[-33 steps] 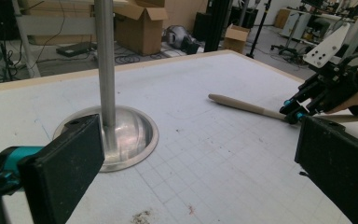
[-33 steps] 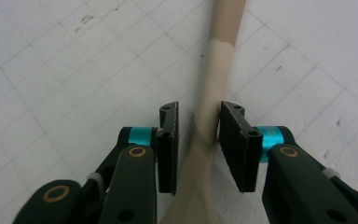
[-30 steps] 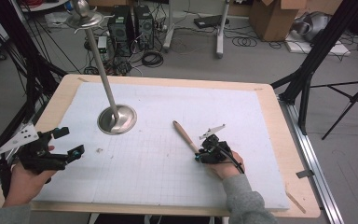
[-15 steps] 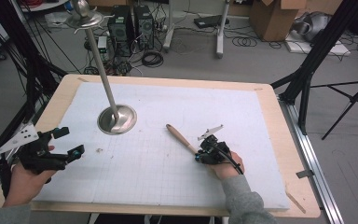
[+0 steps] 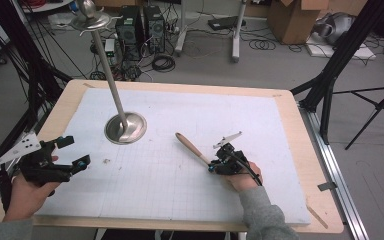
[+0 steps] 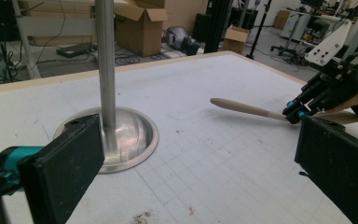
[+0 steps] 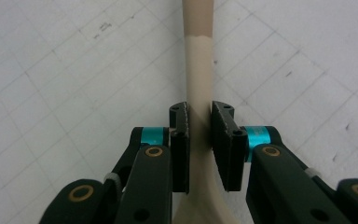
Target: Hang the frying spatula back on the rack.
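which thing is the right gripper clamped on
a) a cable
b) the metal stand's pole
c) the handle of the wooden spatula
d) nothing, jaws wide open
c: in the right gripper view the right gripper has both pads pressed against the tan handle of the wooden spatula, far from the metal stand.

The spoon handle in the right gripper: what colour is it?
The spoon handle is pale beige, darker toward its far end; the right gripper view shows it best.

A lab or workshop: computer towers [image 5: 139, 27] and tangled cables [image 5: 162, 62] on the floor at upper centre, cardboard boxes [image 5: 294, 20] upper right, a tripod [image 5: 375, 107] at right.
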Action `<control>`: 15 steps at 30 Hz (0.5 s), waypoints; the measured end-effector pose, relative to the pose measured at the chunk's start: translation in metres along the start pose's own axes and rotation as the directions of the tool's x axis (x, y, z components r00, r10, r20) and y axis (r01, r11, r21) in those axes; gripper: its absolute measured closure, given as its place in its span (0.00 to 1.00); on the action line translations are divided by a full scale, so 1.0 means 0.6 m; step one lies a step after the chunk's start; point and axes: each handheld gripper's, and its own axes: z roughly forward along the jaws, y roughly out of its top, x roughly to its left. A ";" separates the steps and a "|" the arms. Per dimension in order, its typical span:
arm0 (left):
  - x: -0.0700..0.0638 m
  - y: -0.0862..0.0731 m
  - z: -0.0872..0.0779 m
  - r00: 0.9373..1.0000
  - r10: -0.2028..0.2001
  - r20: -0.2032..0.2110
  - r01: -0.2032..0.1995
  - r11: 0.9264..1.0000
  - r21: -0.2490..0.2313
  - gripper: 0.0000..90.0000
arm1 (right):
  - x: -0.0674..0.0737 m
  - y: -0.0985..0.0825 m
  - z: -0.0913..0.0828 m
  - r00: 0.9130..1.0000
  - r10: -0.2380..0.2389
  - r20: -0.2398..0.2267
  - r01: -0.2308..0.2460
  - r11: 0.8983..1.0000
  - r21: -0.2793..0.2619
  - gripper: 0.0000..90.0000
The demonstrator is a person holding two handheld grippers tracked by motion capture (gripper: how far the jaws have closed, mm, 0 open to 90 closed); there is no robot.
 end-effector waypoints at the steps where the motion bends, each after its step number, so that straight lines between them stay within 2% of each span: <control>1: 0.000 0.000 0.000 1.000 0.000 0.000 0.000 1.000 -0.001 0.02 | 0.000 0.001 -0.002 1.000 -0.011 0.002 0.011 1.000 -0.005 0.86; 7: 0.002 0.000 -0.001 1.000 0.005 0.014 -0.005 1.000 -0.009 0.02 | -0.002 0.004 -0.012 1.000 -0.025 -0.015 0.025 0.999 -0.043 0.86; 11: 0.005 -0.002 -0.002 1.000 -0.001 0.021 0.001 1.000 -0.013 0.02 | -0.006 0.008 -0.023 0.998 -0.052 -0.028 0.049 0.993 -0.106 0.86; 15: 0.007 -0.003 -0.003 1.000 -0.002 0.024 0.003 1.000 -0.013 0.02 | -0.006 0.012 -0.035 0.997 -0.078 -0.017 0.075 0.986 -0.146 0.86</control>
